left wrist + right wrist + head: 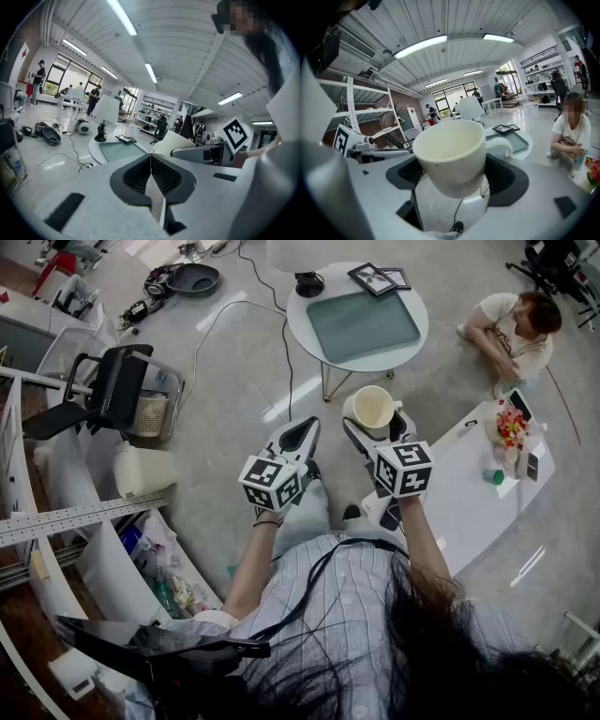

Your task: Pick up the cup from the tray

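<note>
In the head view the right gripper (375, 427) held a cream cup (372, 409) just right of the frame's centre, over the grey floor and below the round white table (302, 329). The cup was well apart from the green tray (361, 326), which lay on that table at the upper middle. In the right gripper view the cup (450, 150) filled the centre, its bowl clamped between the two dark pads (509, 180). Its mouth was open and empty, and its handle pointed to the right of the frame. The left gripper (302, 432) hung beside it, left of centre. In the left gripper view its jaws were pressed together tip to tip with nothing between them (151, 158), and the tray (117, 151) showed beyond them. Two picture frames (380, 278) sat at the table's top edge. A person (514, 326) sat on the floor at the upper right.
</note>
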Available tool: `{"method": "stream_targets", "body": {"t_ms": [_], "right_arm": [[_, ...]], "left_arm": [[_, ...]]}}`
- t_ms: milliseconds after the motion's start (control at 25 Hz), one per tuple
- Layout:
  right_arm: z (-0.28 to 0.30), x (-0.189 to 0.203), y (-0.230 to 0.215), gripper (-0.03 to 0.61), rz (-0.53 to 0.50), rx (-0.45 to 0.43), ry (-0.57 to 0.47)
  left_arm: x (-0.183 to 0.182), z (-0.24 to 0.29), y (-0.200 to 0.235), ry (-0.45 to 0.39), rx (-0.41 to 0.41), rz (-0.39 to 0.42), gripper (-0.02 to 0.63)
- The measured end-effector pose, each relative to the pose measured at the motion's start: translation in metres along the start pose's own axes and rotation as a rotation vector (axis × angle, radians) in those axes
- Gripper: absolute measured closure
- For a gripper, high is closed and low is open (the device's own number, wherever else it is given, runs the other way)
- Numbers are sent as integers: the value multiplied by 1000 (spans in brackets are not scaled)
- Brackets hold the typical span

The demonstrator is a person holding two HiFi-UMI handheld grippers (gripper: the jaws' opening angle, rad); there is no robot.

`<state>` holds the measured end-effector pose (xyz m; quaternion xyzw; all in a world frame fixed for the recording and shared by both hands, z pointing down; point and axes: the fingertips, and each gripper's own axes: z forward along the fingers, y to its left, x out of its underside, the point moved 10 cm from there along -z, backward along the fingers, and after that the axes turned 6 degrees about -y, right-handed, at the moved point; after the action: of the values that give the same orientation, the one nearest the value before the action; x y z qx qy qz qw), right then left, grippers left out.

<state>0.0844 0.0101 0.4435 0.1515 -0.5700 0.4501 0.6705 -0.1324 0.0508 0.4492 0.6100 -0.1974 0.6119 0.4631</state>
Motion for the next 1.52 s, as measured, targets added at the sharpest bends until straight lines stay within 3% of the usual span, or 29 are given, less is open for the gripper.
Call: {"method": "stream_targets", "body": {"t_ms": [760,1040,1520], "right_arm": [[-140,70,22,185,13,-14,2],[-163,87,48,185,-10,-51,20],[-160,88,65,186,-20,-100,32]], "left_arm": [[52,-50,-110,-7,37,36,601],[72,-81,-127,-4,30,20,600],[66,-95,-126,-24,11,38,600]]}}
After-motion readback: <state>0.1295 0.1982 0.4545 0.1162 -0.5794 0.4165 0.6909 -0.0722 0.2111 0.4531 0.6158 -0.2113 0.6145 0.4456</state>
